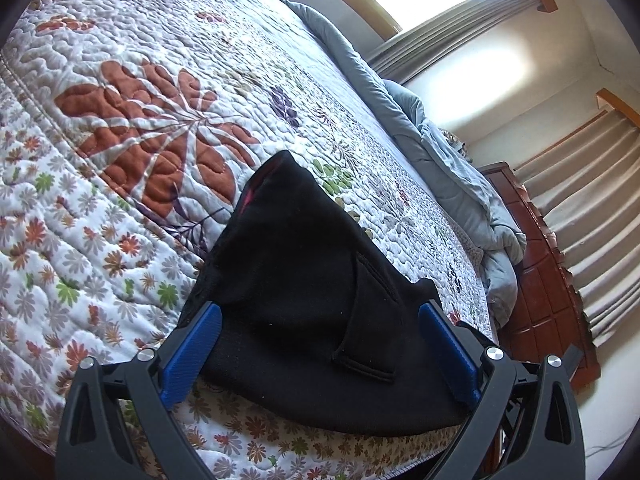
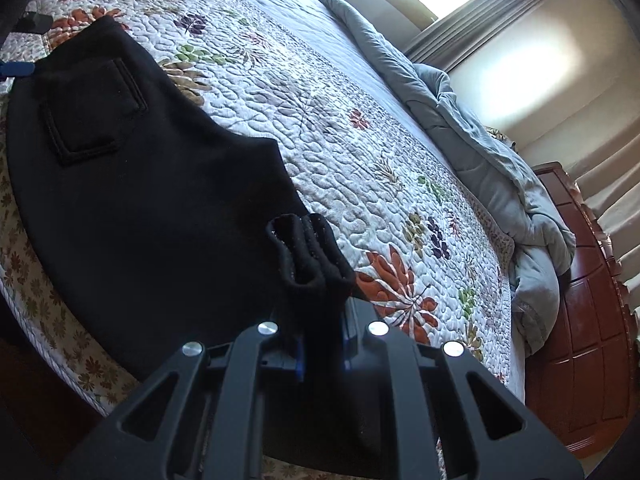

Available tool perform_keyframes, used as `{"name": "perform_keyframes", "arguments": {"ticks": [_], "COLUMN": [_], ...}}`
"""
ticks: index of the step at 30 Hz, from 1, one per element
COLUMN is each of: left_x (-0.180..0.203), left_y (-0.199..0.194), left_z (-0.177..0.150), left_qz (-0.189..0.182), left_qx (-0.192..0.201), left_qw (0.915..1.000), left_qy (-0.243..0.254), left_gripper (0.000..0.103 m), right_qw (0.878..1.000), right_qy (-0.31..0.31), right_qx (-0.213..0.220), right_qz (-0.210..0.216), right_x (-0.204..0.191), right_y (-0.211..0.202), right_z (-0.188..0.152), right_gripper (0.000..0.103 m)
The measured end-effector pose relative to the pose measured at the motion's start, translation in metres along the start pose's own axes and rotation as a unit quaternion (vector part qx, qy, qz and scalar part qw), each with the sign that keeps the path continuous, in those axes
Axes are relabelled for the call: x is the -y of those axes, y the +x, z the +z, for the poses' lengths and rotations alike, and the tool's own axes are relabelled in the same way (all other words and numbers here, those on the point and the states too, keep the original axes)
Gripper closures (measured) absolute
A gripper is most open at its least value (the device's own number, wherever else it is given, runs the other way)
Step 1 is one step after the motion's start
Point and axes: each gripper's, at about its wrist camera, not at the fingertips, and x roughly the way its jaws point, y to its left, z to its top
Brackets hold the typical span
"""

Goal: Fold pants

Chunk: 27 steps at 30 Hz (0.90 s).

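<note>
In the left wrist view, the black fleece pants (image 1: 304, 280) lay on a white quilted bedspread printed with rust, green and purple leaves (image 1: 132, 128), close to the bed's near edge. A sewn patch pocket (image 1: 368, 328) faced up. The left gripper (image 1: 320, 332) had its blue ribbed pads (image 1: 192, 356) spread wide on either side of the cloth, pinching nothing. A rolled grey-blue comforter (image 1: 440, 152) ran along the far side of the bed, next to a reddish carved wooden footboard (image 1: 548, 272) and grey pleated curtains (image 1: 452, 36). No brand, label or writing could be read on anything.

In the right wrist view, the pants (image 2: 152, 200) spread across the bedspread (image 2: 360, 140) toward the left, pocket (image 2: 92, 112) up. The right gripper (image 2: 322, 340) had its fingers pressed nearly together, pinching a bunched ribbed cuff of the pants (image 2: 308, 252) that stood up just ahead of them. The left gripper's blue pad (image 2: 16, 68) showed at the far left edge, beside the pants. No lettering was legible here either.
</note>
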Motion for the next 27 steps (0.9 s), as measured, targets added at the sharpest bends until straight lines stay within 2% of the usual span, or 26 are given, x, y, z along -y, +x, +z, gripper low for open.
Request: {"name": "perform_keyframes", "arguments": {"ticks": [8,10,12,14,16,17,18,20,22,24,25,26,27], "left_x": [0.024,0.031,0.043,0.048,0.058,0.071,0.077,0.116,0.164,0.205,0.231,0.253,0.285], "left_y": [0.021,0.028,0.039,0.043,0.041,0.039,0.034,0.039,0.054,0.074,0.092,0.108,0.133], "left_z": [0.001,0.000,-0.001,-0.001,0.000,-0.003,-0.004,-0.014,-0.028,-0.046,-0.061,-0.074,-0.092], "left_qz": [0.003,0.005,0.008,0.015,0.044,0.058,0.057,0.032,-0.005,-0.048,-0.078,-0.102,-0.125], "left_qx": [0.004,0.004,0.003,0.006,0.014,0.027,0.034,0.035,0.026,-0.002,-0.026,-0.048,-0.071], "left_qw": [1.0000,1.0000,1.0000,0.9999,0.9987,0.9973,0.9966,0.9963,0.9943,0.9900,0.9853,0.9796,0.9711], "left_qy": [-0.004,-0.004,-0.004,0.000,0.019,0.036,0.048,0.072,0.103,0.133,0.150,0.166,0.190], "left_gripper": [0.004,0.004,0.004,0.004,0.004,0.004,0.004,0.004,0.004,0.004,0.004,0.004,0.004], "right_qw": [1.000,0.999,0.998,0.995,0.987,0.978,0.973,0.961,0.936,0.908,0.895,0.871,0.854], "right_qy": [-0.019,-0.025,-0.029,-0.014,0.026,0.060,0.089,0.166,0.273,0.366,0.397,0.440,0.465], "right_qx": [-0.005,-0.010,-0.009,-0.001,0.009,0.011,0.013,0.014,-0.001,-0.030,-0.045,-0.059,-0.066], "right_qz": [0.017,0.034,0.063,0.098,0.160,0.199,0.214,0.219,0.220,0.203,0.198,0.209,0.222], "right_x": [-0.023,-0.031,-0.039,-0.040,-0.026,-0.009,0.007,0.054,0.113,0.158,0.171,0.185,0.190], "right_y": [0.011,0.014,0.011,-0.001,-0.021,-0.029,-0.034,-0.041,-0.034,-0.013,-0.002,0.014,0.024], "right_z": [-0.006,-0.008,-0.011,-0.014,-0.019,-0.023,-0.027,-0.048,-0.085,-0.131,-0.150,-0.175,-0.189], "right_gripper": [0.089,0.081,0.059,0.053,0.050,0.050,0.050,0.050,0.050,0.054,0.064,0.075,0.081]}}
